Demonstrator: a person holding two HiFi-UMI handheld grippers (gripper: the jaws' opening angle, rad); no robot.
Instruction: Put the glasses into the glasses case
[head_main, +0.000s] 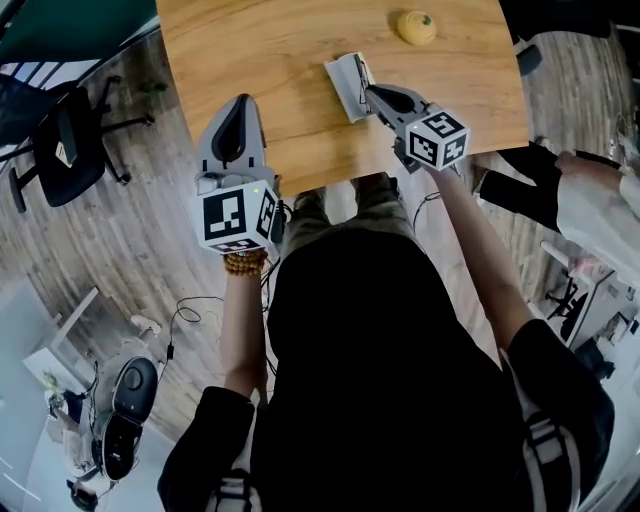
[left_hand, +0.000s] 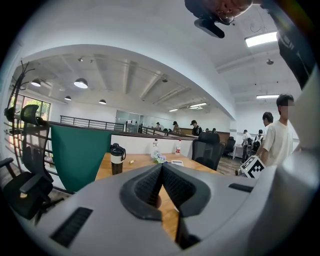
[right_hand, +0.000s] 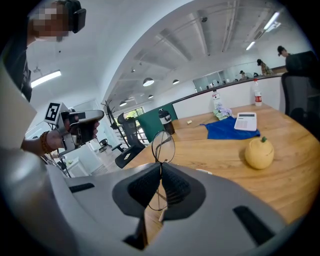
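**Wire glasses pinched at the case**

The left gripper (left_hand: 162, 171) hovers over the table's near edge with its ribbed black pads pressed together on nothing. The right gripper (right_hand: 160, 171) is clenched on the thin wire glasses (right_hand: 163, 146), whose round lenses stand upright above and below the jaw tips. In the head view the right gripper's tips sit at the right side of the pale grey glasses case (head_main: 343, 85), which lies on the smooth wooden table (head_main: 270, 60). Farther back rests a bumpy yellow fruit (head_main: 416, 27).
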